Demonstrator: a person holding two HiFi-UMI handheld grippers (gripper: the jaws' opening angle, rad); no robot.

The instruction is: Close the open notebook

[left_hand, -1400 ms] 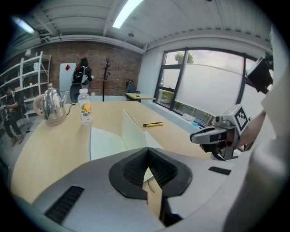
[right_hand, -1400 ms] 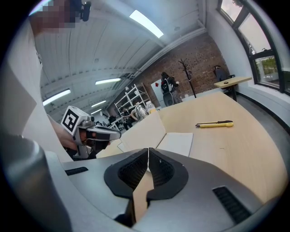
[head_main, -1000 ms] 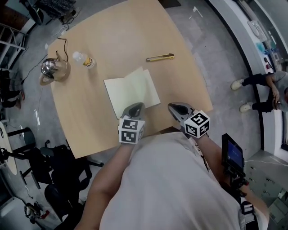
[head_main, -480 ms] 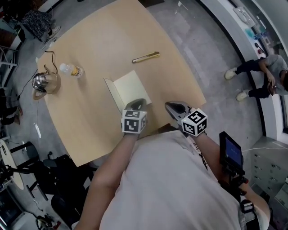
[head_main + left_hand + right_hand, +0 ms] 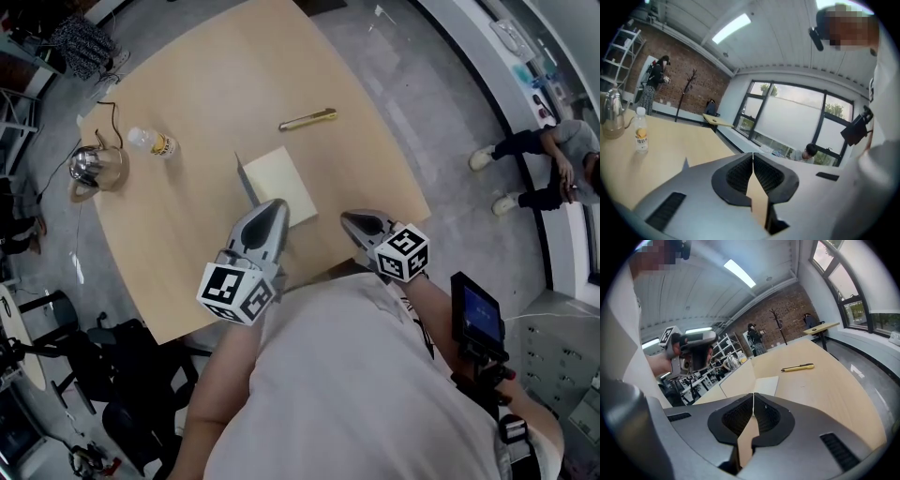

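Your left tongs point(image 5: 273, 209) are fully shut and hold nothing; the two pads meet with no gap. You hold them raised above the desk point(image 5: 216, 84), and in the head view they hang over the near edge of the notebook point(image 5: 279, 183). From the right gripper view they seem to be apart from it, up and to its left.

Your right tongs point(image 5: 753, 395) are also fully shut and empty. They are low, near the front edge of the desk, to the right of the notebook, and they point toward it.

The notebook lies in the middle of the desk and is only half closed. Its right part is flat on the desk, and its left cover point(image 5: 738, 380) stands up almost upright along the spine.

Behind the notebook a yellow cutter point(image 5: 307, 119) lies on the desk. Far on the left there is a small bottle point(image 5: 152, 142), and just beside it a metal kettle point(image 5: 94, 167).
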